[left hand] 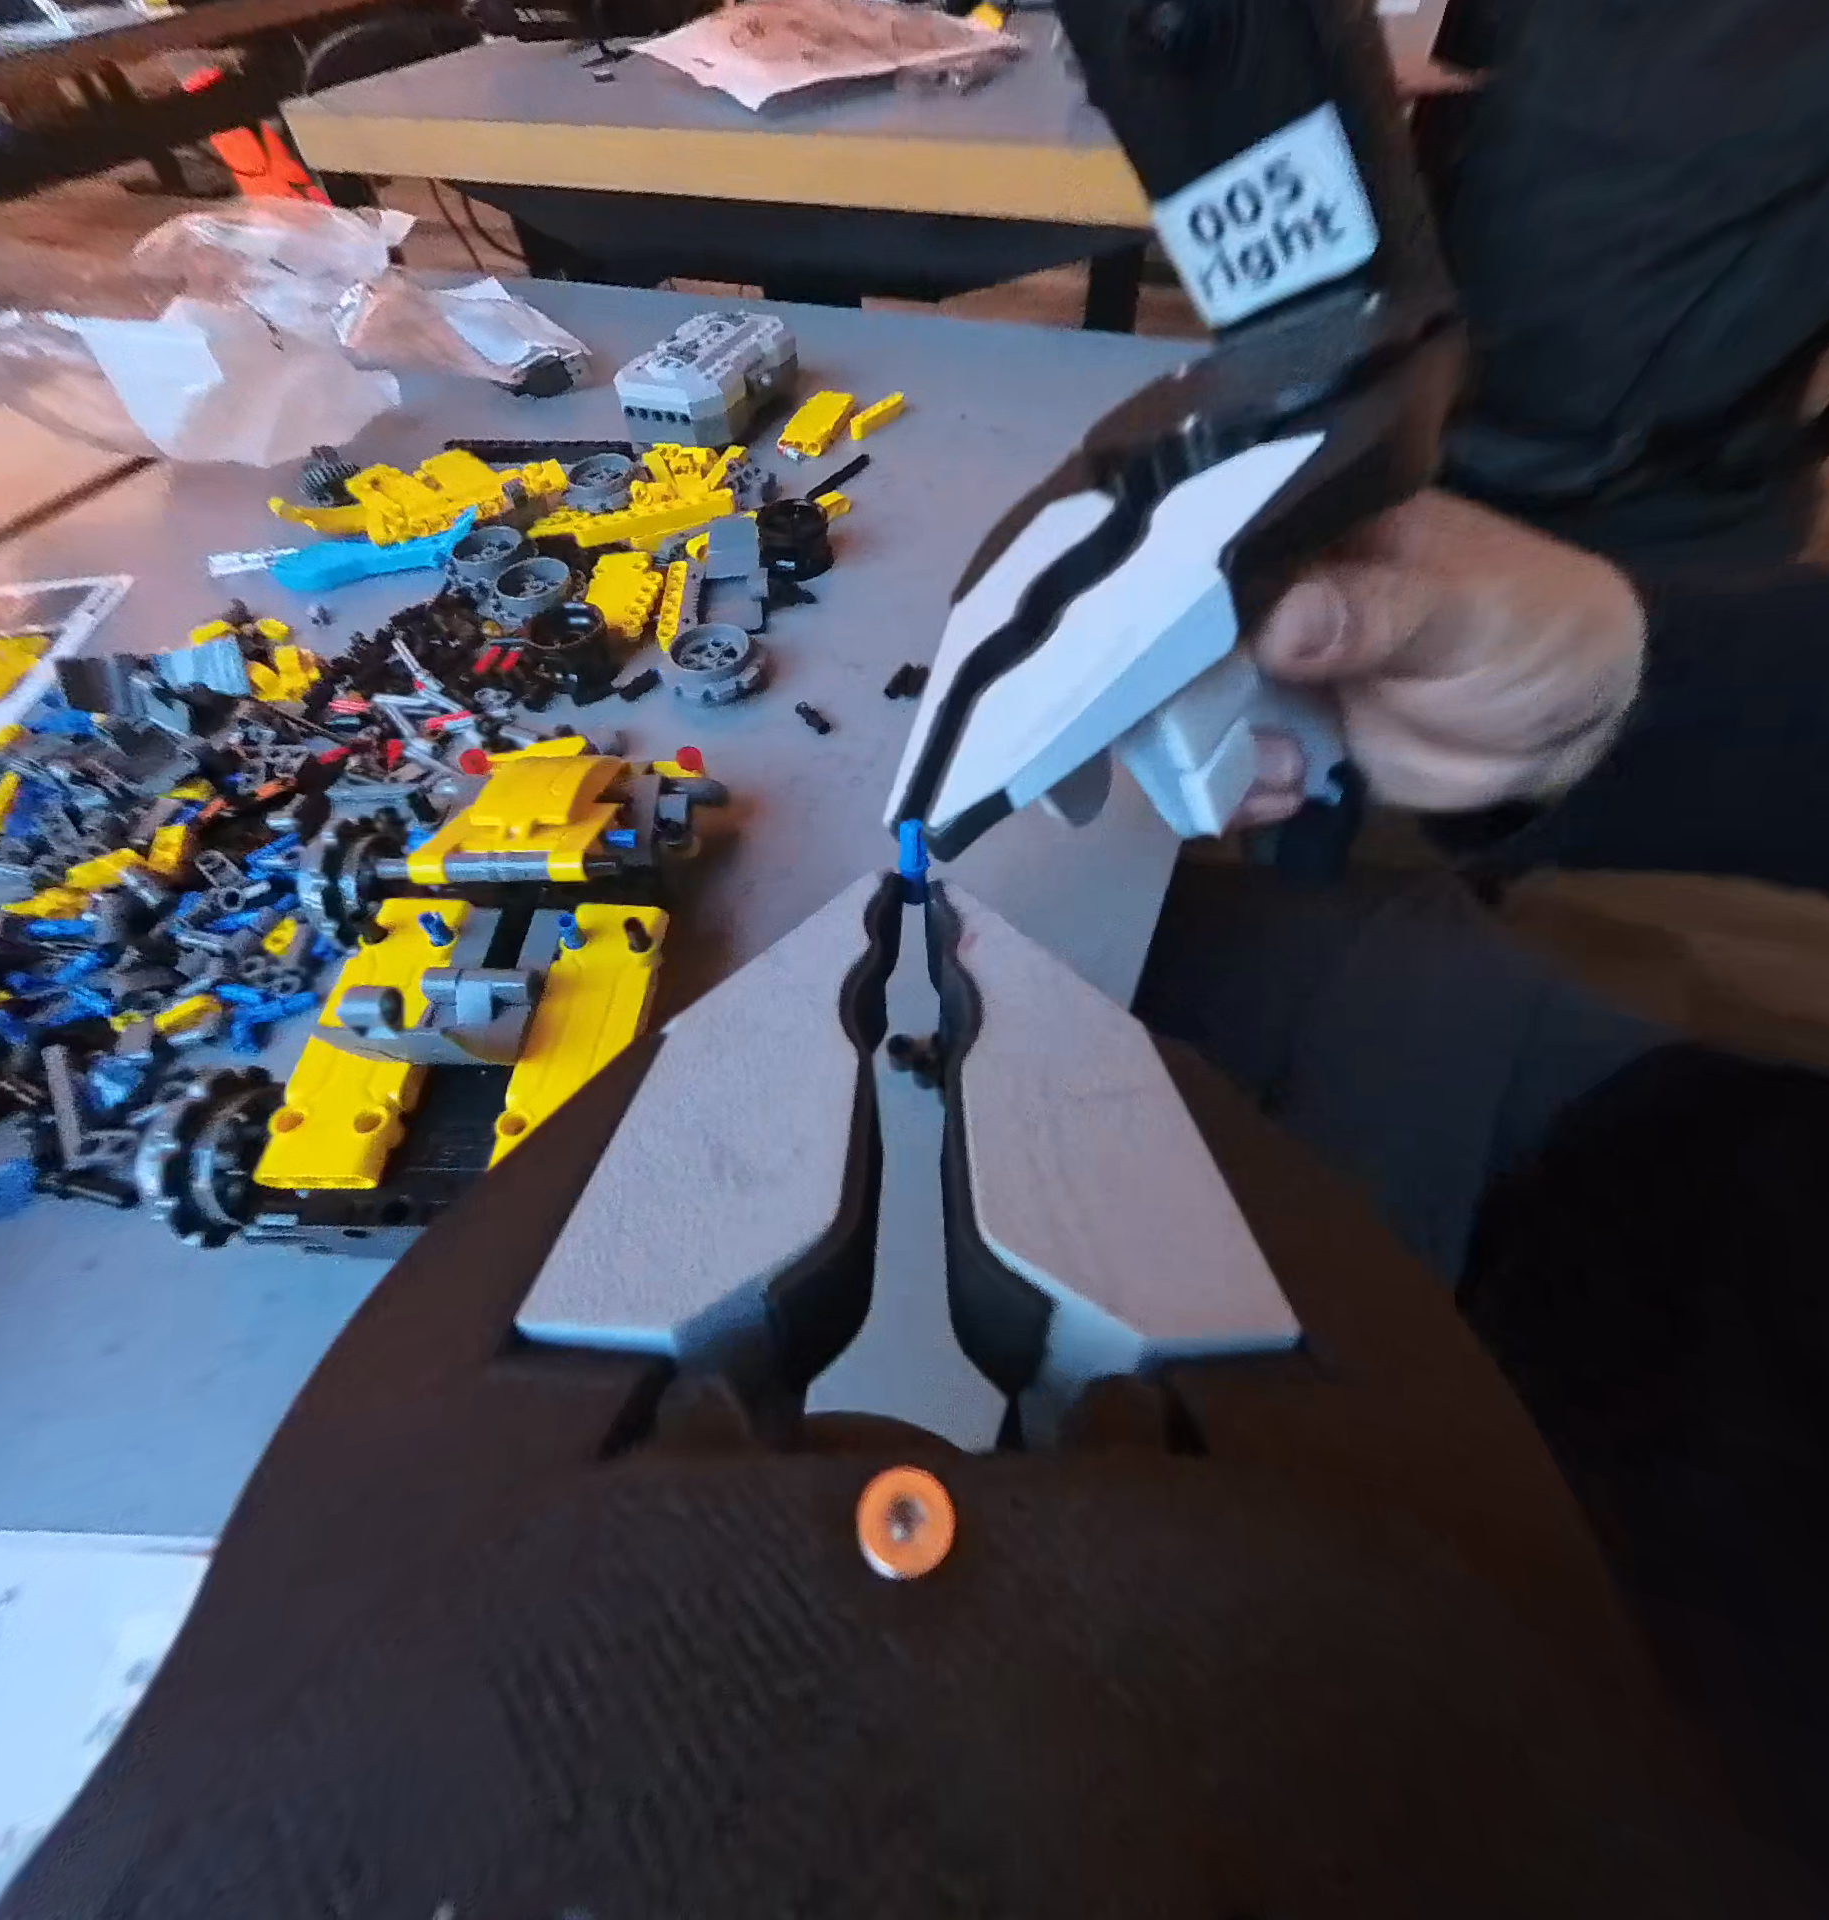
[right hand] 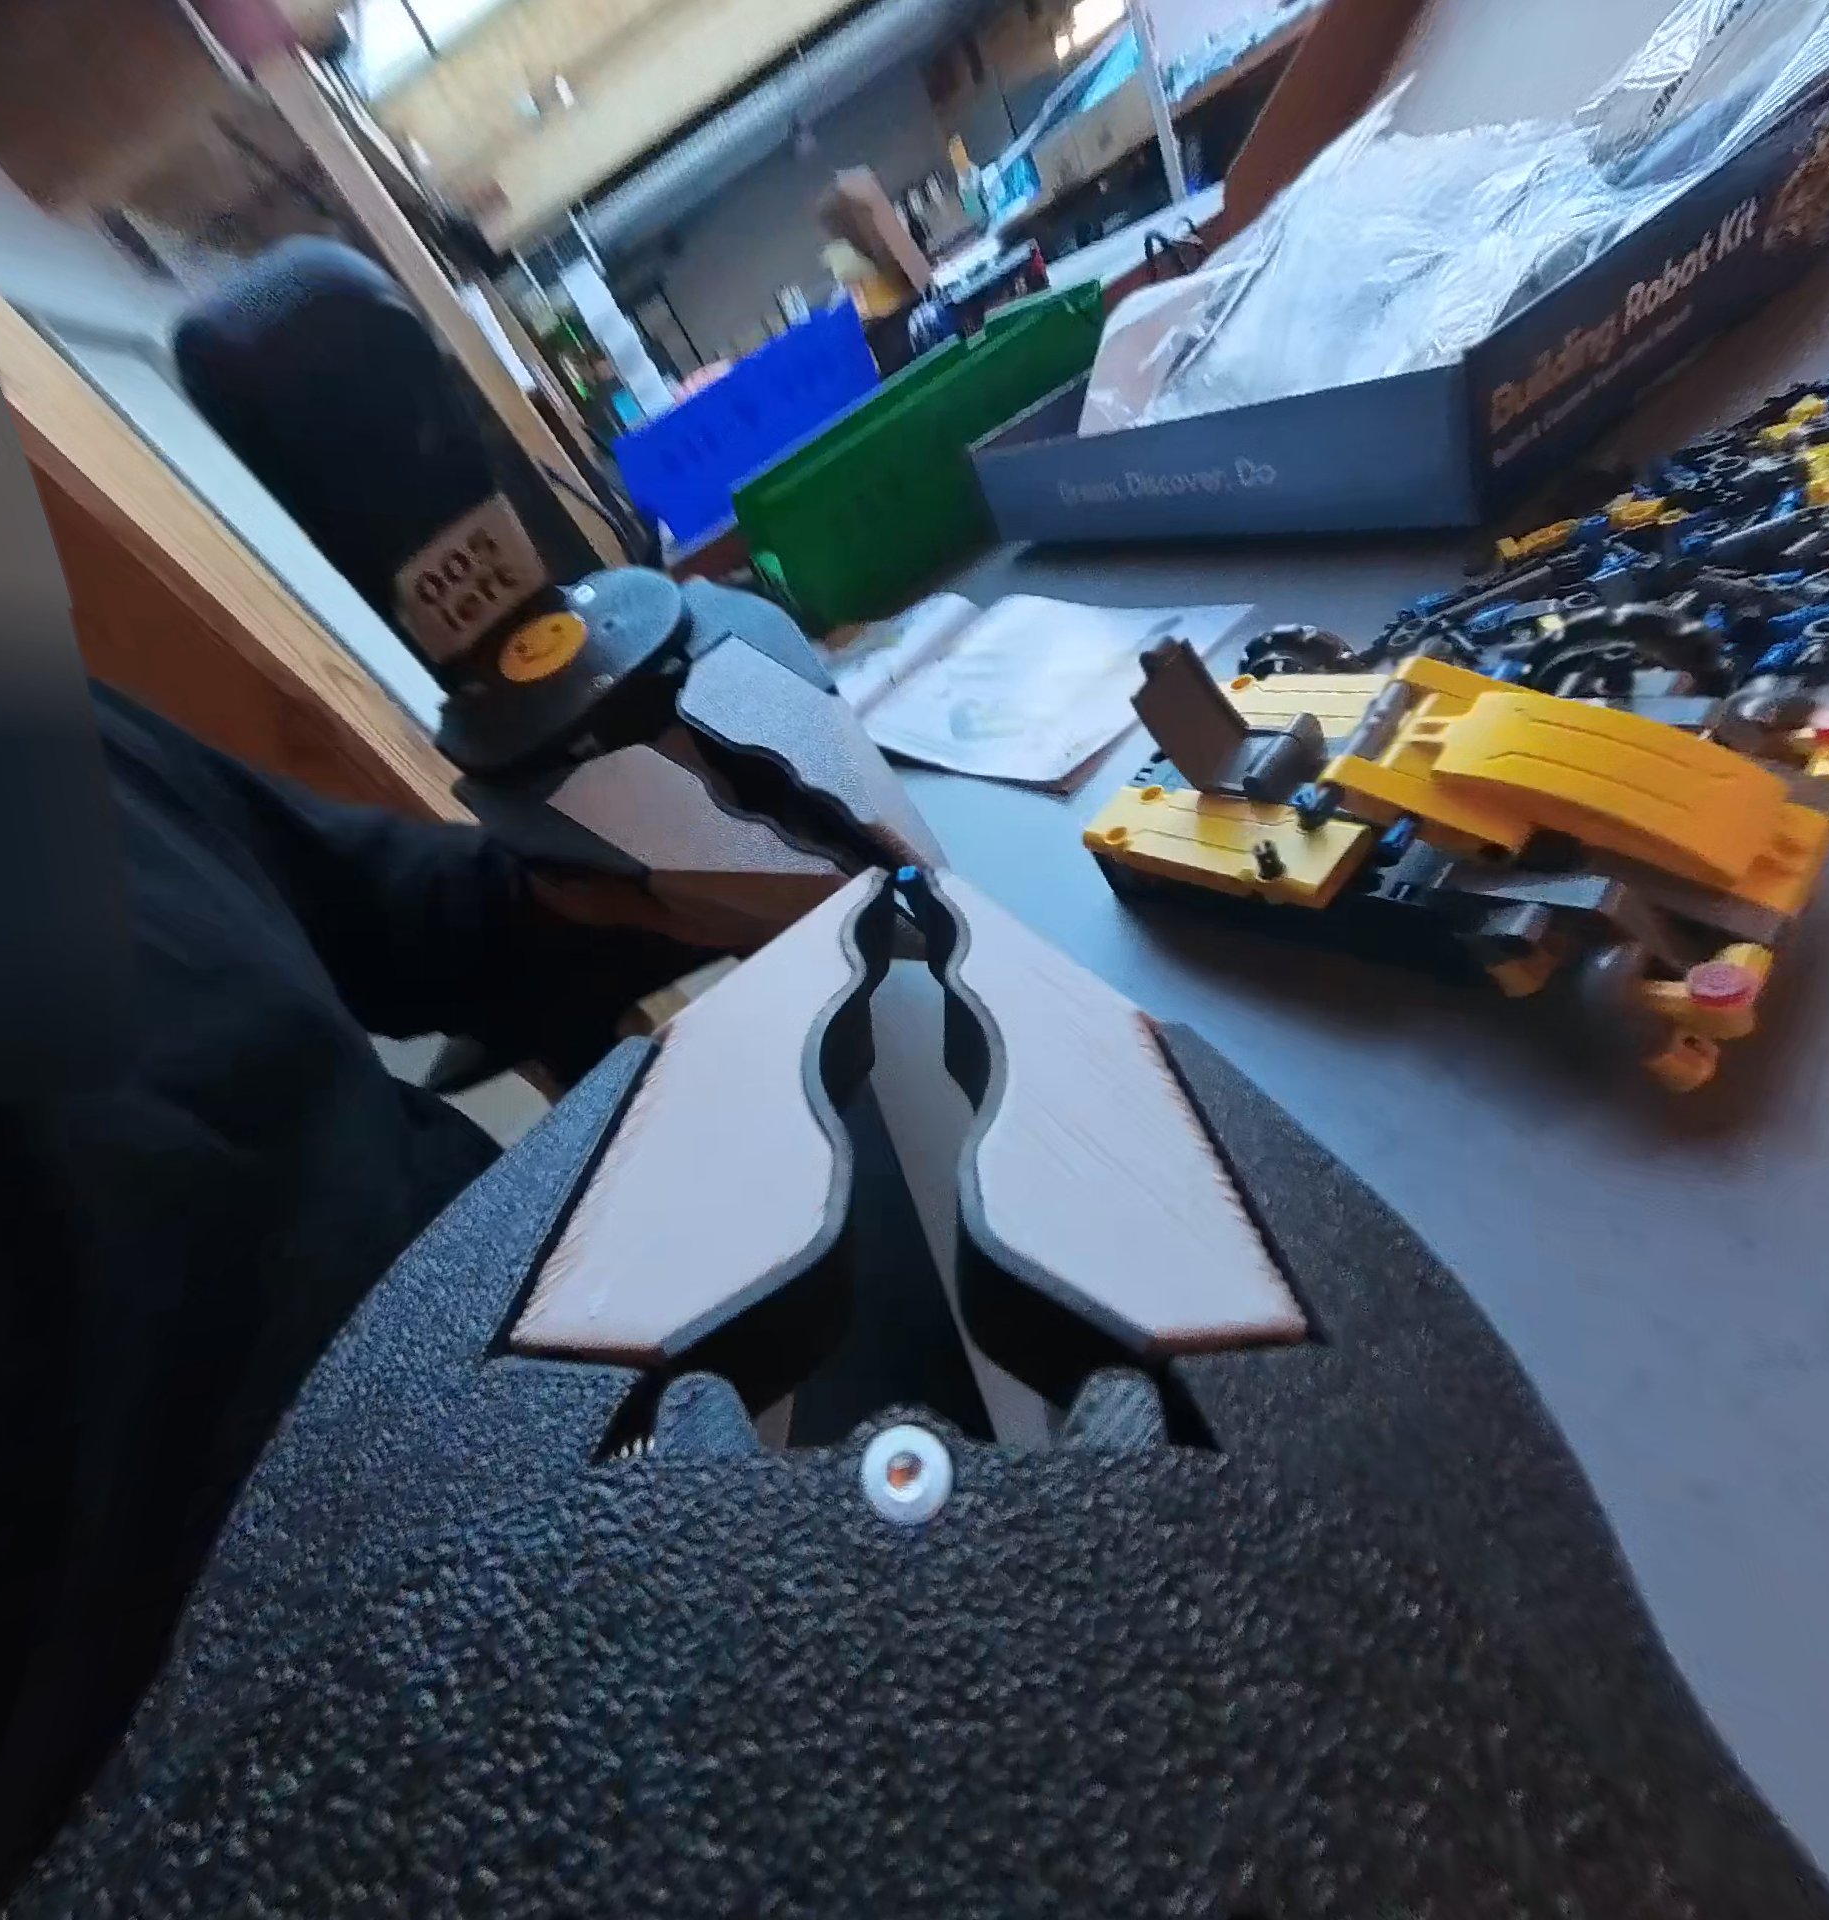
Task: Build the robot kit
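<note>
A small blue pin [left hand: 910, 854] is pinched between the tips of both grippers, above the right edge of the grey table [left hand: 993, 416]. My left gripper [left hand: 910, 896] is shut on its lower end. My right gripper [left hand: 918, 831], held by a hand [left hand: 1461, 644], comes in from the upper right and is closed on its top end. In the right wrist view the right gripper [right hand: 905, 885] is shut on the blue pin [right hand: 908, 879], and the left gripper [right hand: 874, 857] meets it from the left. A part-built yellow vehicle model [left hand: 474, 987] lies just to the left on the table.
A pile of loose yellow, blue, black and grey parts [left hand: 162, 883] spreads over the left of the table. A black pin [left hand: 915, 1051] lies below my left fingers. A grey block [left hand: 707, 374], plastic bags [left hand: 266, 312], a kit box [right hand: 1253, 478] and a booklet [right hand: 1024, 686] lie beyond. Left and right tips are no more than a few centimetres apart. From the left gripper's tips to the grey block [left hand: 707, 374] is close to 35 centimetres.
</note>
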